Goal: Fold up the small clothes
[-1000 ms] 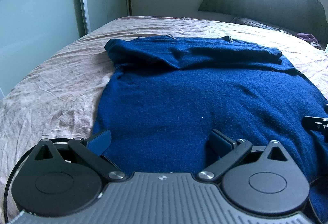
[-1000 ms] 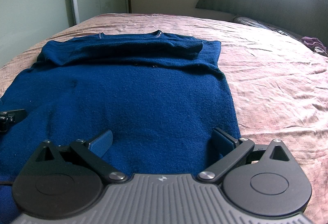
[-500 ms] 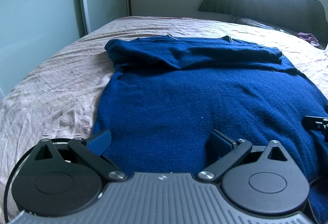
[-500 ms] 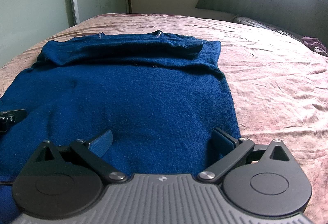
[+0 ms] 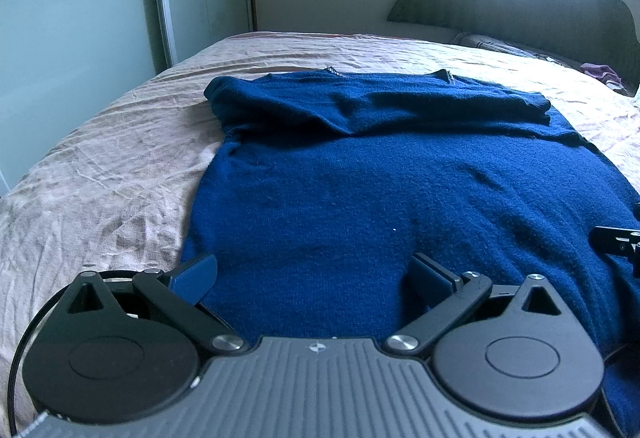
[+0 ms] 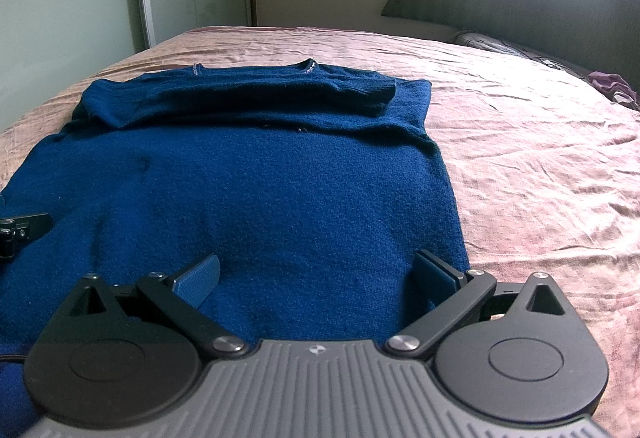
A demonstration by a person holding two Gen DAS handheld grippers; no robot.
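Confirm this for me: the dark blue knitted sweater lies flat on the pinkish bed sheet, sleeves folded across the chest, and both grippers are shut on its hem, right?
Not quite. Both wrist views show the left gripper and right gripper open, fingers spread over the hem. The dark blue knitted sweater does lie flat on the pinkish bed sheet, sleeves folded across.

Both fisheye cameras sit low and close over the near hem of the blue sweater [image 5: 384, 197], looking along it toward the dark headboard [image 5: 520, 9] and bright window. The left wrist view rides behind the left tool [image 5: 312, 278] at the sweater's left hem corner, the right wrist view behind the right tool [image 6: 316, 278] at its right hem corner. Both views share the whole sweater [image 6: 240, 189], the pink bed sheet [image 6: 520, 141] and the glass wardrobe doors [image 5: 80, 17]. Each view catches the other tool's tip at its edge.
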